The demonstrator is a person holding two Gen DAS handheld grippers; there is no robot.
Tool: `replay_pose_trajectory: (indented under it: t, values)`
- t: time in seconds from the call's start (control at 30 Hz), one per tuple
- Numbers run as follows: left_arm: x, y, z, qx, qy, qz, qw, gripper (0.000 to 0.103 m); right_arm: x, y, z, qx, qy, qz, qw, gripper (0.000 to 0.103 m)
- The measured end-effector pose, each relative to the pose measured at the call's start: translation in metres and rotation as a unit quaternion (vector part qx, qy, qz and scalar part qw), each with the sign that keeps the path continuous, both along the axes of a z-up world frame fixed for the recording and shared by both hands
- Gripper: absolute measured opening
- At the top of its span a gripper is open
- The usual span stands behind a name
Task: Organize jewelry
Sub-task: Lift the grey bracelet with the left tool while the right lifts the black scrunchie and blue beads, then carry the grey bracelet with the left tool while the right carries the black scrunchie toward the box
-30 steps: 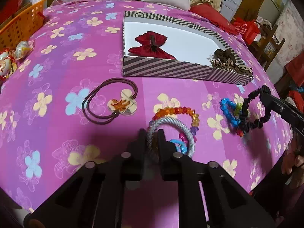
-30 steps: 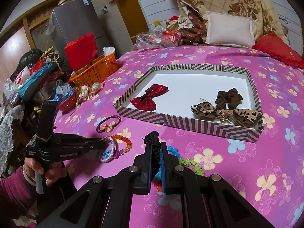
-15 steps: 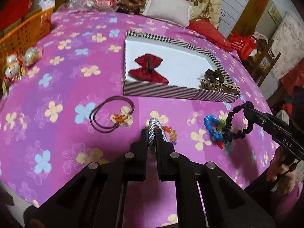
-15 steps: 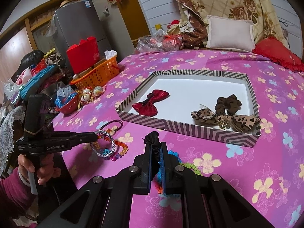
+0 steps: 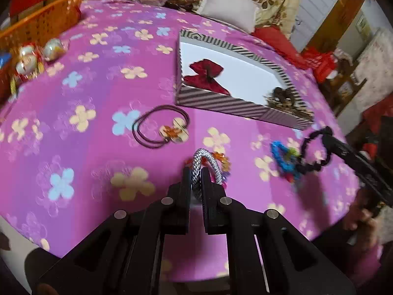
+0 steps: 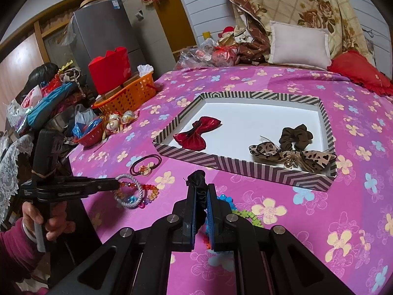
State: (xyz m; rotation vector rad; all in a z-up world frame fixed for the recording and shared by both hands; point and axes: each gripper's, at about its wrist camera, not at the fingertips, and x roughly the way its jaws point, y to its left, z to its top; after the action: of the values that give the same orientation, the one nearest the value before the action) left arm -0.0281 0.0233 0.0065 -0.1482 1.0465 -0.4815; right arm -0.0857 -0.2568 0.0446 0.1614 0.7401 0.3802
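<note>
Left wrist view: left gripper (image 5: 196,175) has its fingers clamped on a silver braided bracelet (image 5: 205,161), lifted above the pink floral bedspread (image 5: 73,93); the lower part of the ring is hidden between the fingers, and orange beads behind it are blurred. Right gripper (image 6: 202,194) fingers pinch a black scrunchie (image 6: 199,184), most of it hidden between the blue pads; a blue and green beaded piece (image 6: 242,212) beneath is largely covered by the gripper. Farther out lies a brown hair tie with charm (image 5: 161,127). Beyond it, the striped tray (image 6: 245,166) holds a red bow (image 6: 197,134), a leopard bow (image 6: 292,154) and a brown scrunchie (image 6: 296,136).
</note>
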Motion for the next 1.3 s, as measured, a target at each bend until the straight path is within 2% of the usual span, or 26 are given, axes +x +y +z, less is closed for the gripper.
replay_pose_trajectory:
  t: [0.27, 0.4, 0.57, 0.63, 0.67, 0.8, 1.3]
  values:
    - [-0.003, -0.005, -0.001, 0.047, -0.015, -0.026, 0.9984, 0.007, 0.002, 0.007, -0.005, 0.001, 0.007, 0.005, 1.0, 0.007]
    - [0.001, -0.013, -0.007, 0.082, -0.022, -0.035, 0.9958, 0.016, 0.001, 0.007, -0.005, -0.001, 0.009, 0.006, 1.0, 0.007]
    - [0.004, -0.021, -0.014, 0.091, -0.015, -0.055, 0.9942, 0.017, 0.003, 0.002, -0.007, 0.006, 0.015, -0.002, 1.0, 0.007]
    - [0.008, -0.022, -0.017, 0.085, -0.006, -0.054, 0.9949, 0.016, 0.003, 0.001, -0.008, 0.007, 0.015, -0.002, 1.0, 0.007]
    - [0.009, -0.022, -0.018, 0.081, -0.003, -0.053, 0.9953, 0.012, 0.002, 0.002, -0.008, 0.006, 0.015, -0.002, 1.0, 0.007]
    - [0.006, -0.025, -0.015, 0.078, -0.009, -0.053, 0.9955, 0.006, 0.002, 0.001, -0.008, 0.005, 0.014, -0.001, 1.0, 0.007]
    - [-0.011, -0.043, 0.025, 0.048, -0.063, -0.051, 0.9955, 0.006, 0.002, 0.001, 0.004, 0.012, -0.004, 0.0, 1.0, 0.007]
